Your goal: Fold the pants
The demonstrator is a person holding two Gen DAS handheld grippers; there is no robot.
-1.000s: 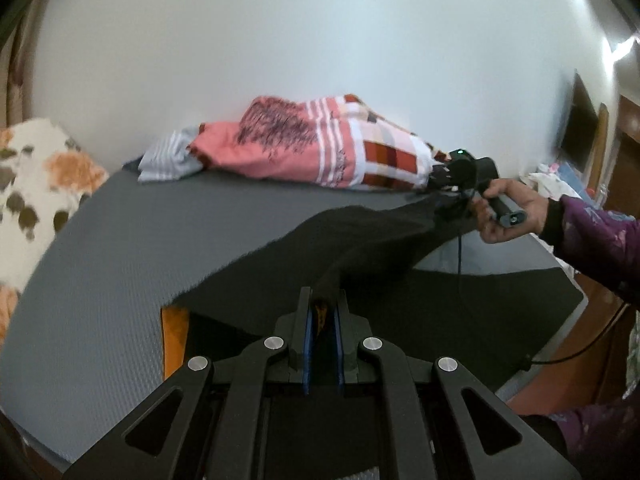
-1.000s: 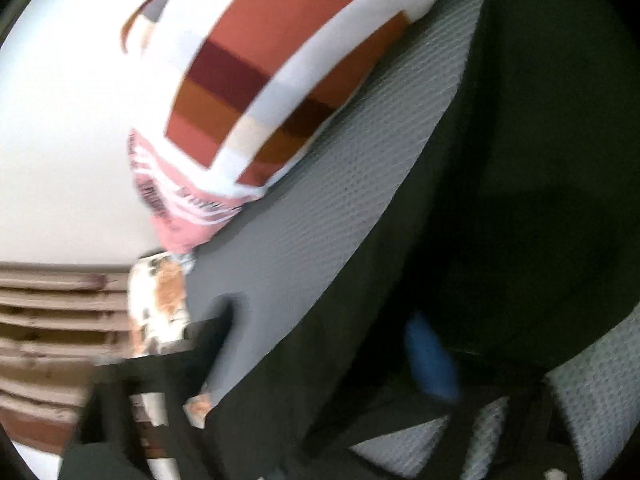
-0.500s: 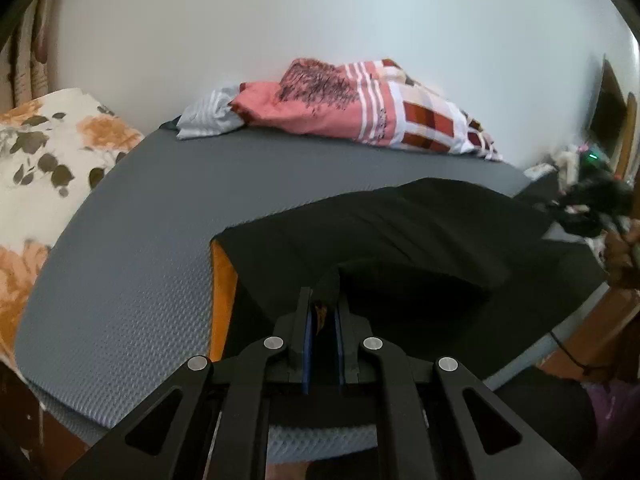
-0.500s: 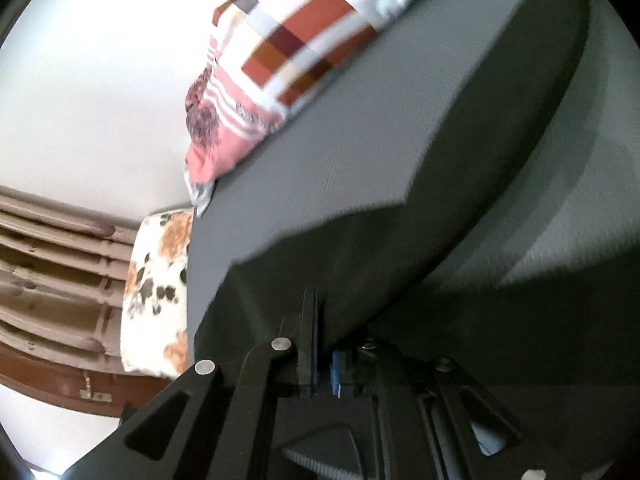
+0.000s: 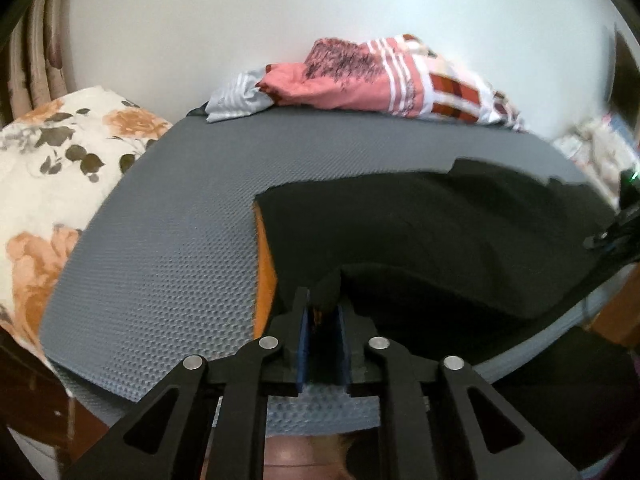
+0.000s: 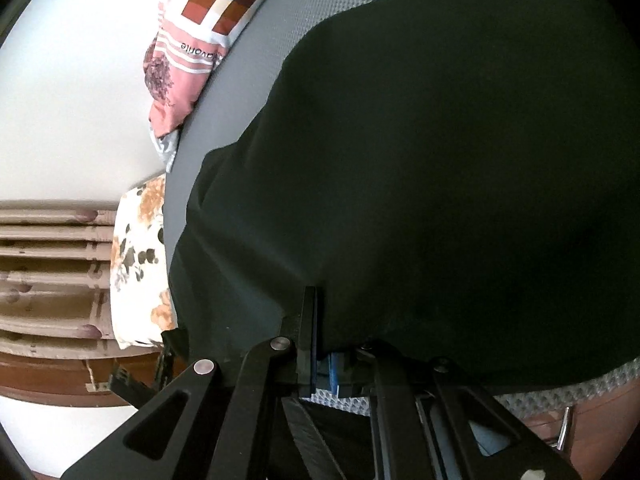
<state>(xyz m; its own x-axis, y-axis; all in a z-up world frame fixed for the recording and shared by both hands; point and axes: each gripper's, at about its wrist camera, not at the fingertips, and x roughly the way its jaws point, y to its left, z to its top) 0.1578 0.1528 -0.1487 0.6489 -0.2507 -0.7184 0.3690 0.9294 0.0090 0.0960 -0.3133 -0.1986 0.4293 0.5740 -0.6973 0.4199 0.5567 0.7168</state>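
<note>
Black pants (image 5: 420, 232) with an orange inner strip (image 5: 264, 272) lie doubled over along the near edge of the grey mat (image 5: 168, 248). My left gripper (image 5: 323, 304) is shut on the pants' near edge at the front of the mat. My right gripper (image 6: 320, 320) is shut on another part of the pants' edge; the dark cloth (image 6: 440, 180) fills most of the right wrist view and hides its right finger. The right gripper shows at the far right of the left wrist view (image 5: 612, 236).
A pink and checked folded blanket (image 5: 384, 80) and a striped cloth (image 5: 236, 98) lie at the mat's far edge by the white wall. A floral pillow (image 5: 52, 168) sits at the left. A wooden headboard (image 6: 48, 272) is beyond it.
Both grippers have drawn the lifted pants toward the near edge of the mat. The upper layer now lies folded over the lower one. The right gripper came down from near the blanket.
</note>
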